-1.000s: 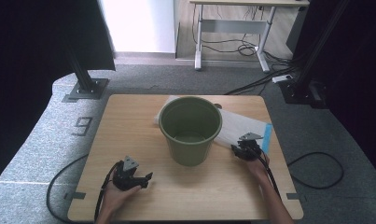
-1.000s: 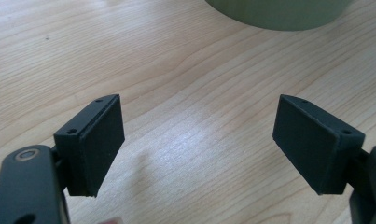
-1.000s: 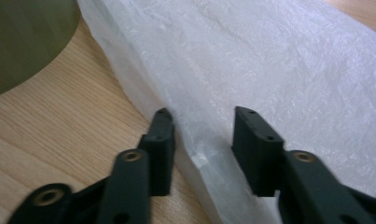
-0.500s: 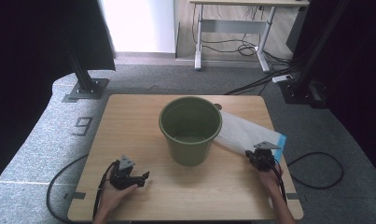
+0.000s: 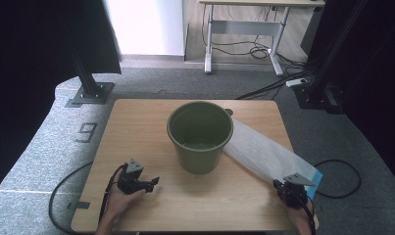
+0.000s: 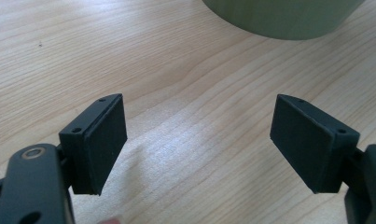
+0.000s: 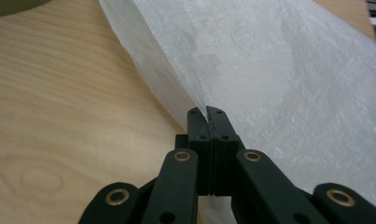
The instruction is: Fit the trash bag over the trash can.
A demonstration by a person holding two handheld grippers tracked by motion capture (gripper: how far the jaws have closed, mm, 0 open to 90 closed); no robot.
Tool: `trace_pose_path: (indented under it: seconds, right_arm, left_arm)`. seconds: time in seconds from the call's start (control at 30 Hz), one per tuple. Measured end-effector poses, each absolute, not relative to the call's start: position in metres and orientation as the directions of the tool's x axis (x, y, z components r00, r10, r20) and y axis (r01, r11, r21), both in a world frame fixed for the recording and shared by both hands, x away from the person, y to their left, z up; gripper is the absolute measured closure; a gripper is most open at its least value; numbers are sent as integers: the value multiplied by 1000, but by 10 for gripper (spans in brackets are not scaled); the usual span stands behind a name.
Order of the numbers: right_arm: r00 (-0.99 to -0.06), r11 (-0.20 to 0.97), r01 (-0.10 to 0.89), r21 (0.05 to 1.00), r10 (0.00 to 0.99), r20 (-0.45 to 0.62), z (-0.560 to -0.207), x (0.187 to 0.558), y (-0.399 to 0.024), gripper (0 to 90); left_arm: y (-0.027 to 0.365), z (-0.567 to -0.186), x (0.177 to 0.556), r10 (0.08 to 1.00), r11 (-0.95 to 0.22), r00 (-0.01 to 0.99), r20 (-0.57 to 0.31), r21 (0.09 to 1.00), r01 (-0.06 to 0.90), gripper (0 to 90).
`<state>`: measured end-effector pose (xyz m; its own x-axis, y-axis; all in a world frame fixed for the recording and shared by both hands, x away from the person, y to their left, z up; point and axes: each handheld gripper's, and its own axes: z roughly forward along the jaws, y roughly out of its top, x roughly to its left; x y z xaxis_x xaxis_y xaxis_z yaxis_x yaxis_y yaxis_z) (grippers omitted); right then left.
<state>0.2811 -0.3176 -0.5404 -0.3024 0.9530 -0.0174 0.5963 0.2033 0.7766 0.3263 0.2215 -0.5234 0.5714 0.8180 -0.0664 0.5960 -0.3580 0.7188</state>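
Note:
A green bucket [image 5: 200,134] stands upright and empty in the middle of the wooden table [image 5: 136,122]. A white plastic bag [image 5: 261,152] lies flat from the bucket's right side toward the front right corner. My right gripper [image 5: 289,192] sits at that corner, shut on the bag's edge; in the right gripper view its jaws [image 7: 206,112] pinch the thin film of the bag [image 7: 269,70]. My left gripper [image 5: 153,182] rests at the front left, open, its jaws [image 6: 197,140] wide apart over bare wood, with the bucket's base [image 6: 279,18] a short way ahead.
A blue strip [image 5: 313,177] on the bag's end hangs at the table's right edge. Black stand bases [image 5: 89,93] sit on the grey floor at the back left and back right. Cables [image 5: 339,171] loop on the floor by both front corners.
The right gripper has moved right and toward the front corner, dragging the bag out beside the bucket into a long diagonal. The left gripper has stayed where it was.

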Motion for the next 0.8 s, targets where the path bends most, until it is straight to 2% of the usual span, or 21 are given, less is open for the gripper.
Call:
trace_pose_path:
  seconds: [0.1,0.17,0.23,0.37,0.6,0.73,0.8]
  right_arm:
    - [-278,176,618,766,961,3,-542,273,-323,837]
    - [-262,149,634,759,965,29,-542,272,-324,732]
    - [-254,155,627,763,967,12,-540,274,-319,635]
    - [-312,204,562,801,950,-23,-525,282,-295,539]
    - [-465,253,491,834,885,5,-504,341,-250,465]
    - [-521,273,481,833,854,20,-507,375,-228,462]
    - [-530,292,492,820,848,15,-514,390,-219,460]
  left_arm:
    - [223,-521,327,821,-341,565,-82,723,601,185]
    - [223,-521,325,825,-334,559,-87,724,604,185]
    - [223,-521,323,826,-335,557,-85,722,606,185]
    - [223,-523,321,831,-334,550,-85,713,616,186]
    - [224,-524,313,844,-327,529,-84,701,633,184]
    - [226,-526,310,852,-309,515,-96,702,642,185]
    - [228,-526,309,849,-274,509,-139,708,651,185]
